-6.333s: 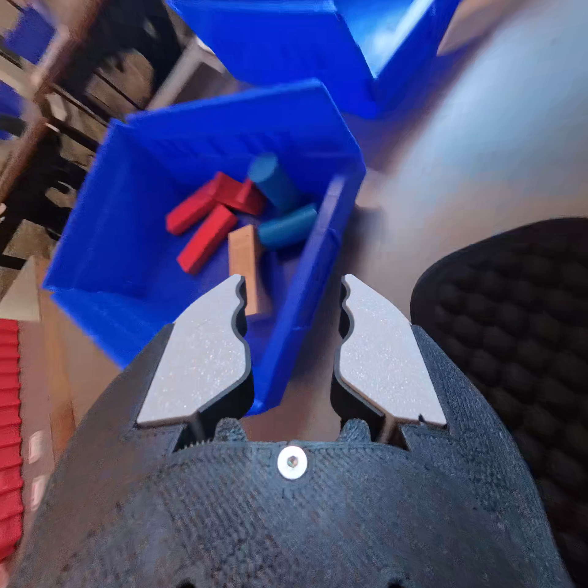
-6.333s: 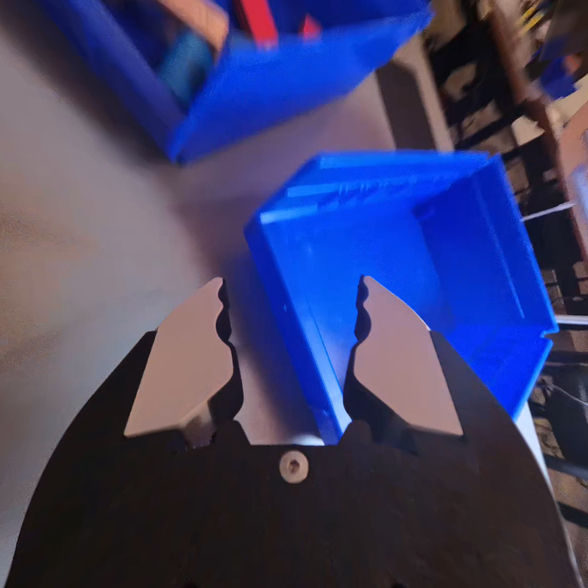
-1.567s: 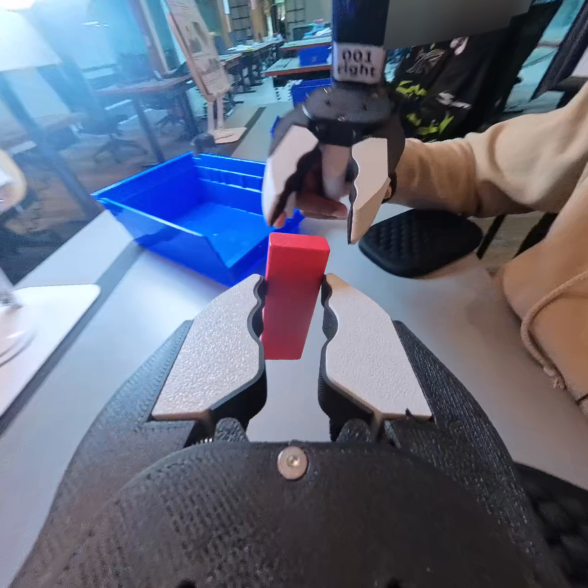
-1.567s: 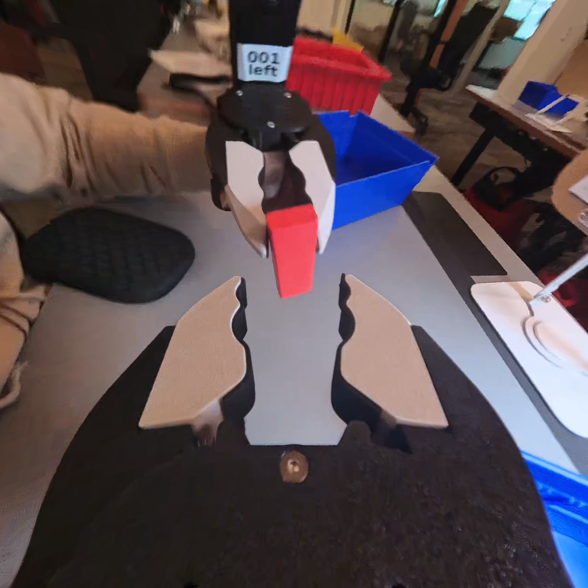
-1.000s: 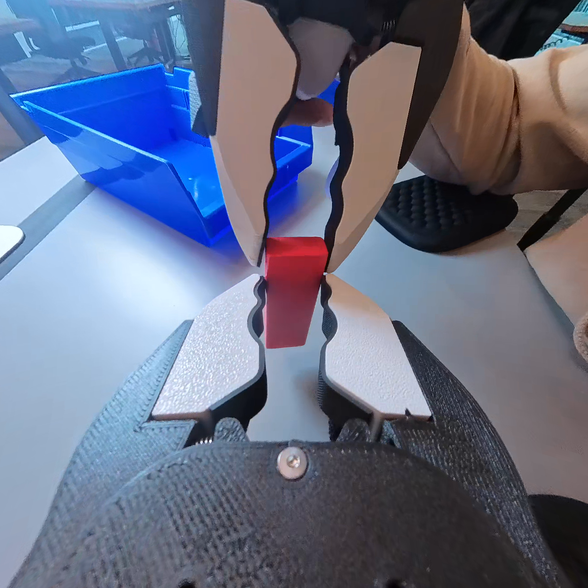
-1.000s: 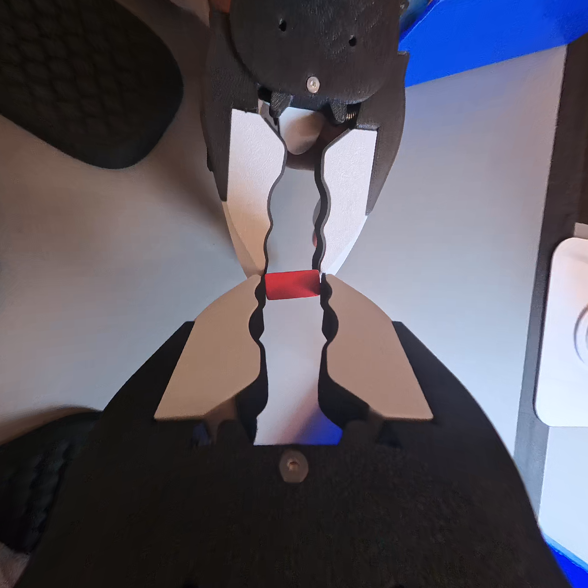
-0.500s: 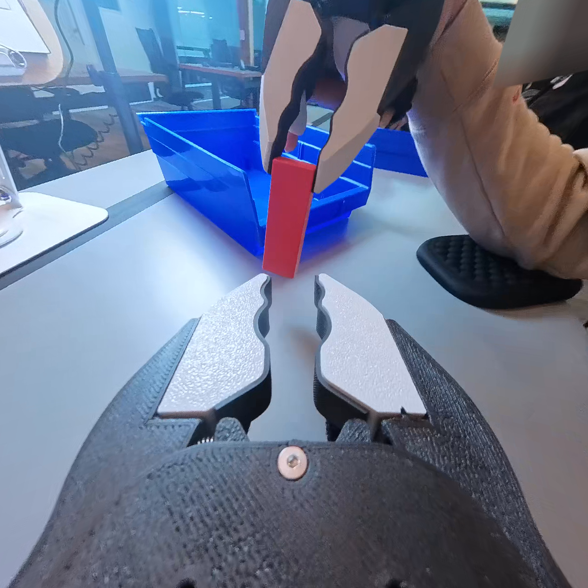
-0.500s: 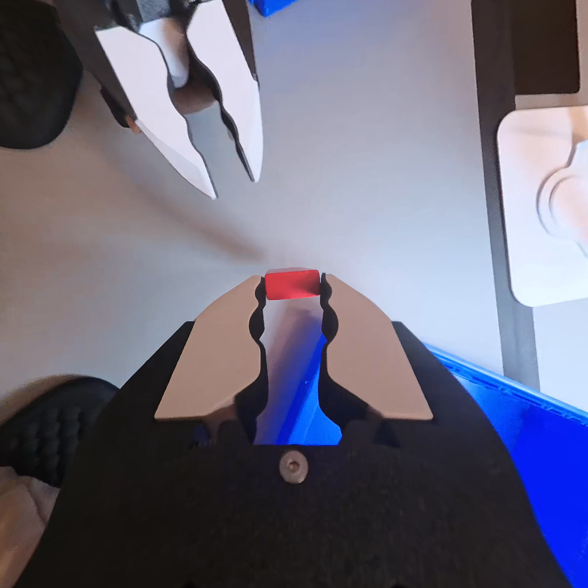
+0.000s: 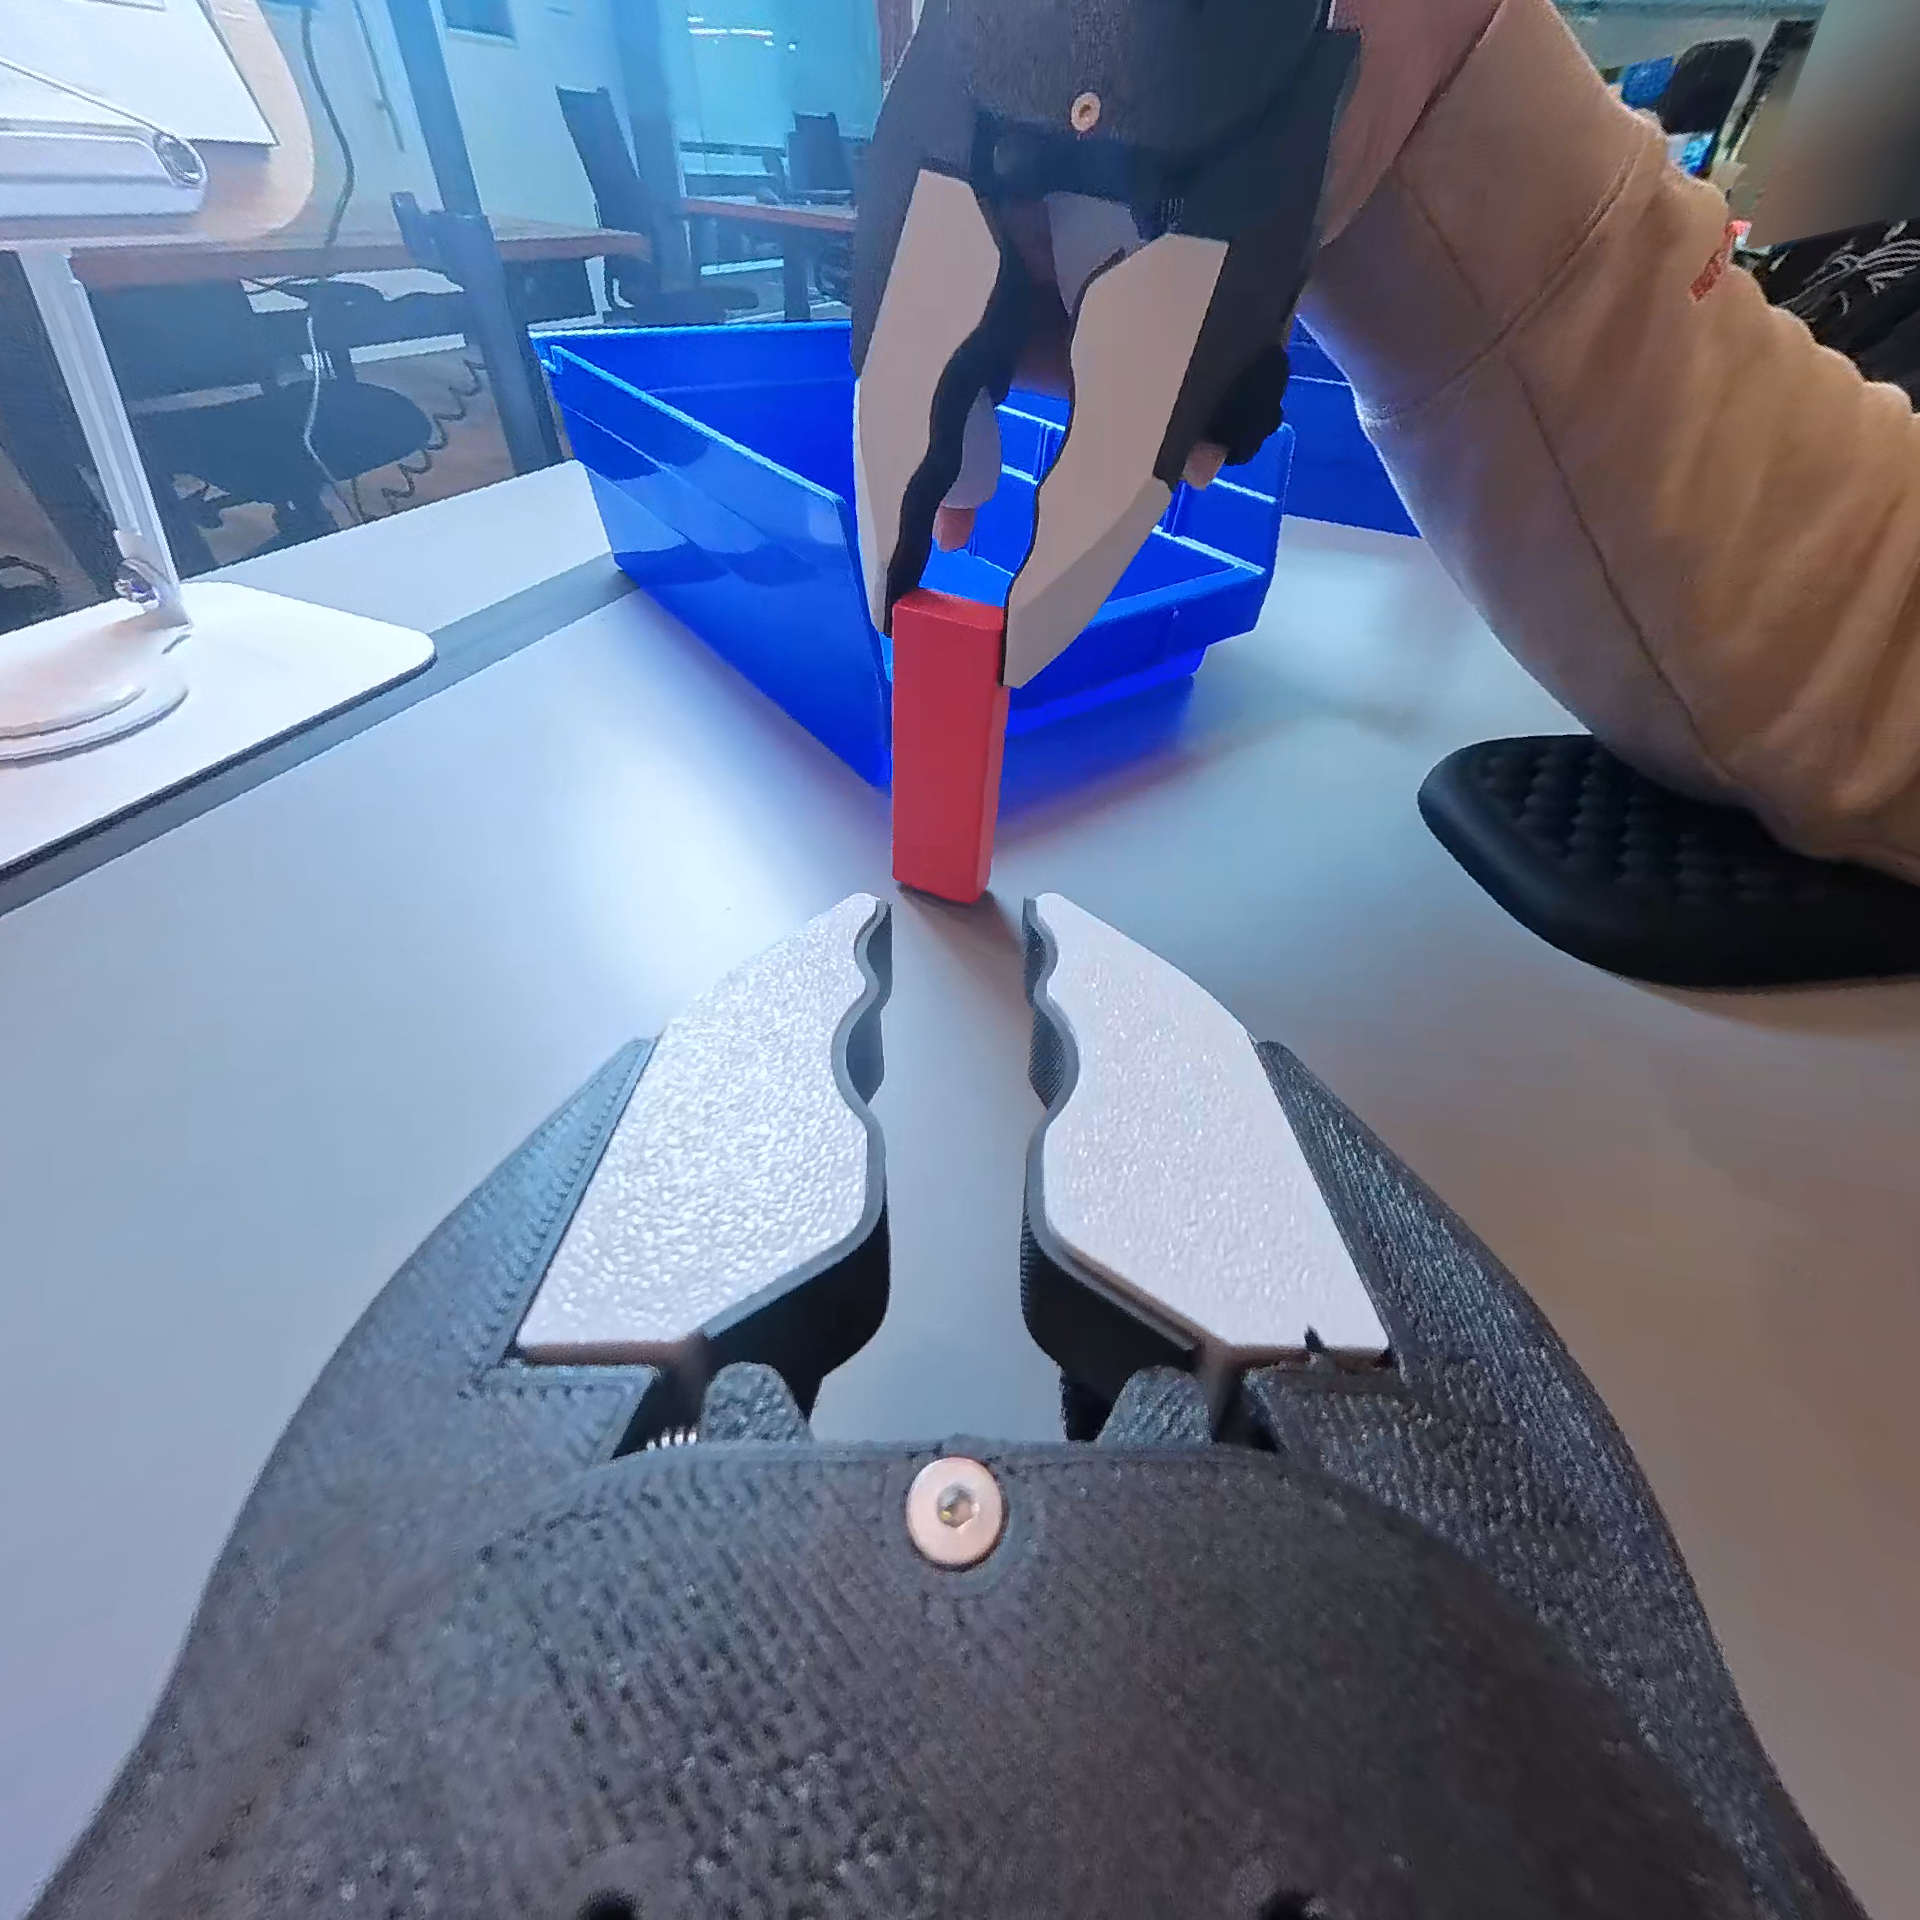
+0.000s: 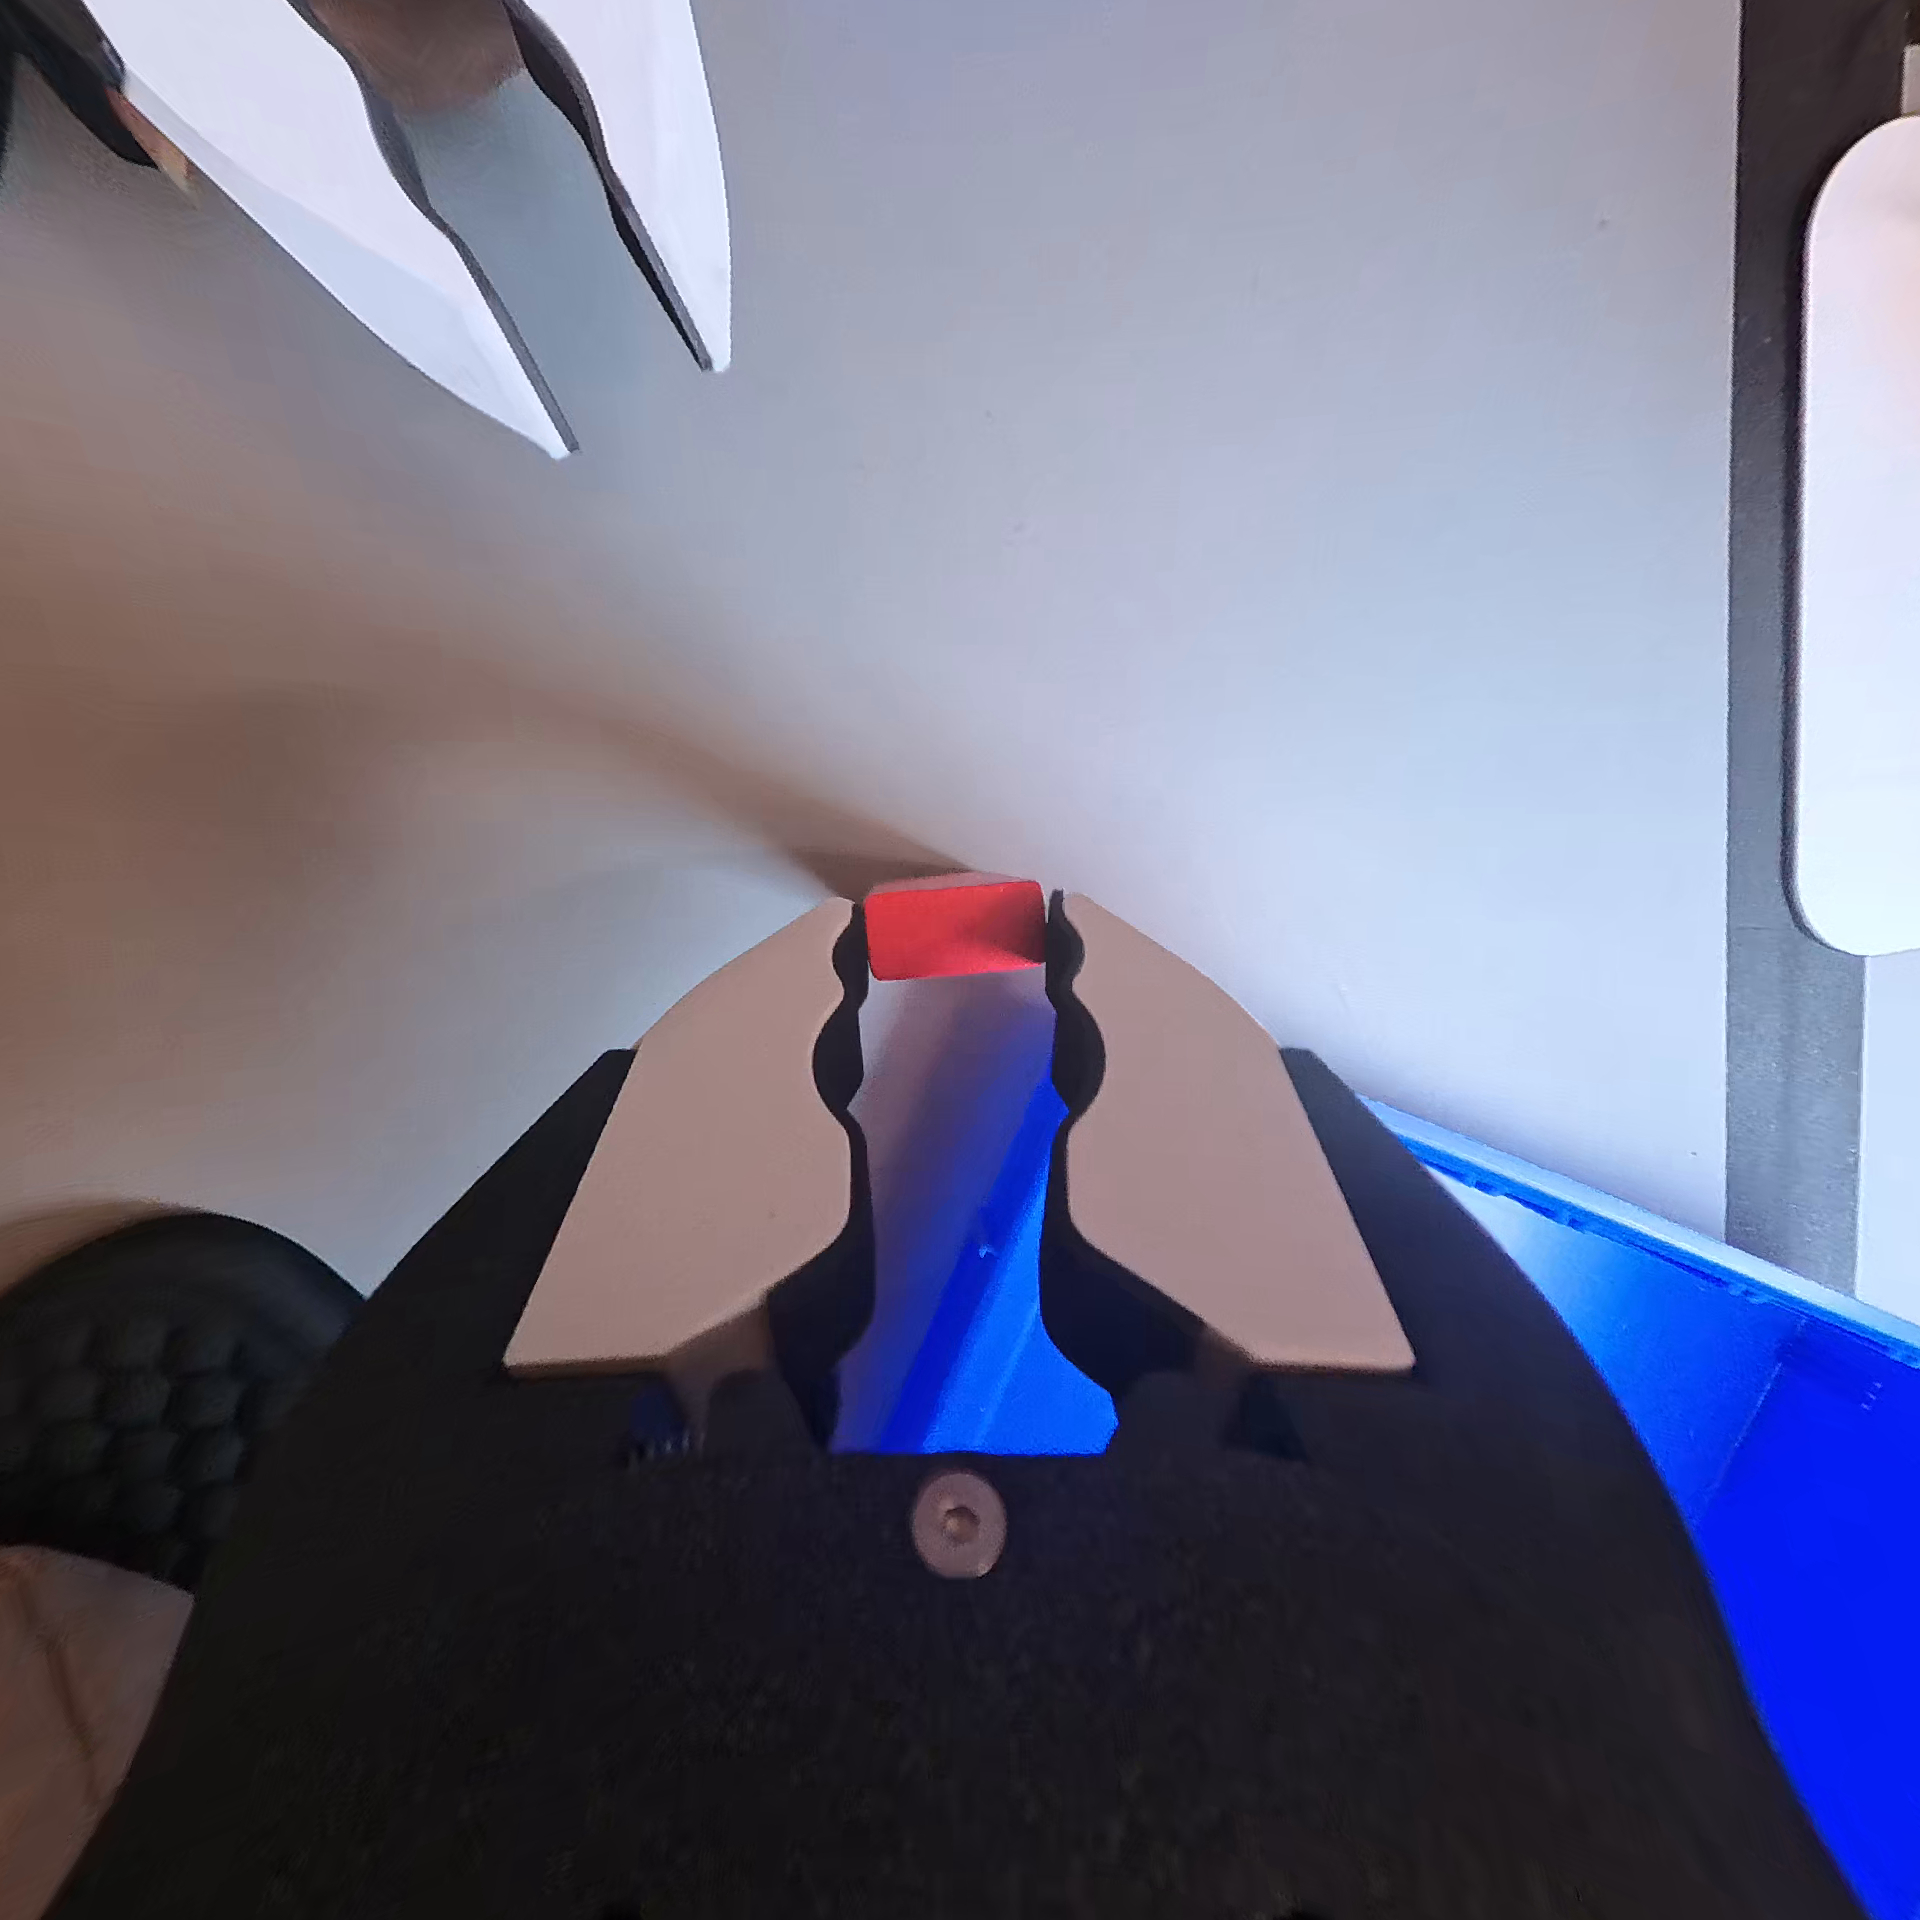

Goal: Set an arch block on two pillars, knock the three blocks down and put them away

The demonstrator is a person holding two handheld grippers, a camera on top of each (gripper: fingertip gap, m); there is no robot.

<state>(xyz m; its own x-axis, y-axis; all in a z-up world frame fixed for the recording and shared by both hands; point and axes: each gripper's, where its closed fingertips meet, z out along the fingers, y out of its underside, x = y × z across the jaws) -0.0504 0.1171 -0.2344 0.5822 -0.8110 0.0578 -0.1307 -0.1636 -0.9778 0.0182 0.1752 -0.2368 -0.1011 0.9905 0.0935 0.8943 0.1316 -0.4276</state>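
Red pillar block (image 9: 949, 750), the only block in sight, stood upright on the grey bench (image 9: 416, 935), its top end clamped between the fingertips of the right claw (image 9: 951, 634), which reached down onto it from above. Its foot looked to rest on the bench directly ahead of the left claw (image 9: 956, 914), whose two fingers were apart with nothing between them.

From the left wrist view the block's full height showed, along with a blue bin (image 9: 727, 499) just behind it, a beige sleeve (image 9: 1558, 416) to the right of the right claw, a black dimpled pad (image 9: 1662, 862) under that sleeve, and a white stand base (image 9: 208, 665) off to the left.

Looking straight down, the right wrist view gave only the block's small red top face (image 10: 954, 928), pinched at the tips of the right claw (image 10: 954, 930). Beyond it the left claw (image 10: 634, 405) showed as two white fingers, spread, clear of the block. One corner of the blue bin (image 10: 1662, 1403) lay below and to the right, the pad (image 10: 125, 1382) at lower left, the white base (image 10: 1860, 520) at the right edge.

Counted: one block, two claws, one bin, one pad.
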